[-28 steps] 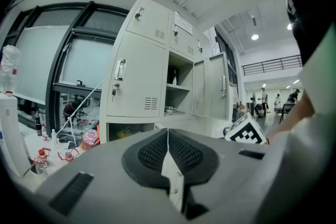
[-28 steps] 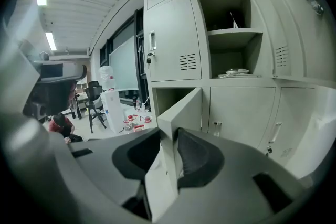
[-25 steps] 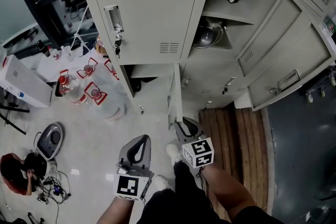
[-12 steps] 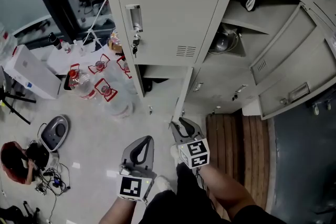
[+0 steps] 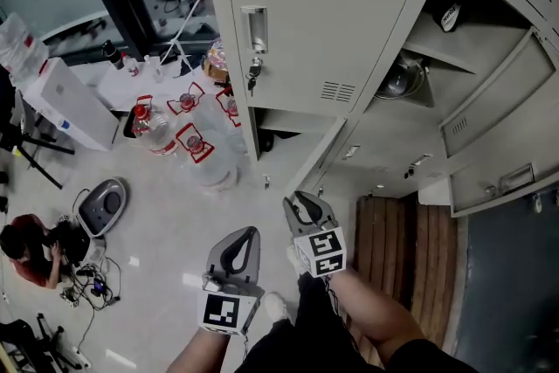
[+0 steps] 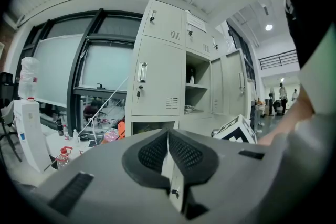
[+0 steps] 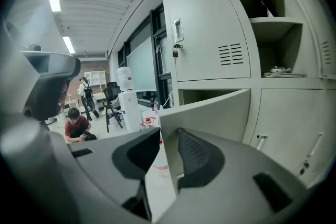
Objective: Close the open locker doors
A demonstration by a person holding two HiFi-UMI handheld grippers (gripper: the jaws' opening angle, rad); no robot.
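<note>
1. Grips the free edge of the lower locker door (image 7: 210, 113) with the right gripper (image 7: 167, 152), after just tightening the jaws onto the thin panel from both faces.
2. Carries the left gripper (image 6: 168, 152) pinched shut on nothing, low at the near left, apart from every door.
3. Finds that lower door swung wide toward the near side, beneath the closed upper door (image 5: 323, 13). Shows more open doors (image 5: 493, 113) at the far right, beside a bare shelf compartment.
4. Risks sliding off the edge, most likely if the push runs along the panel rather than square to it. Smooth painted steel and a narrow bite, by the look of it.
5. Risks trapping the jaws between door and frame if not let go before the last part of the swing.
6. Risks a rebound: shoved hard and left unlatched, could spring open again.
7. Risks clipping the person's shoe (image 5: 273, 304), planted near the door's free edge.
</note>
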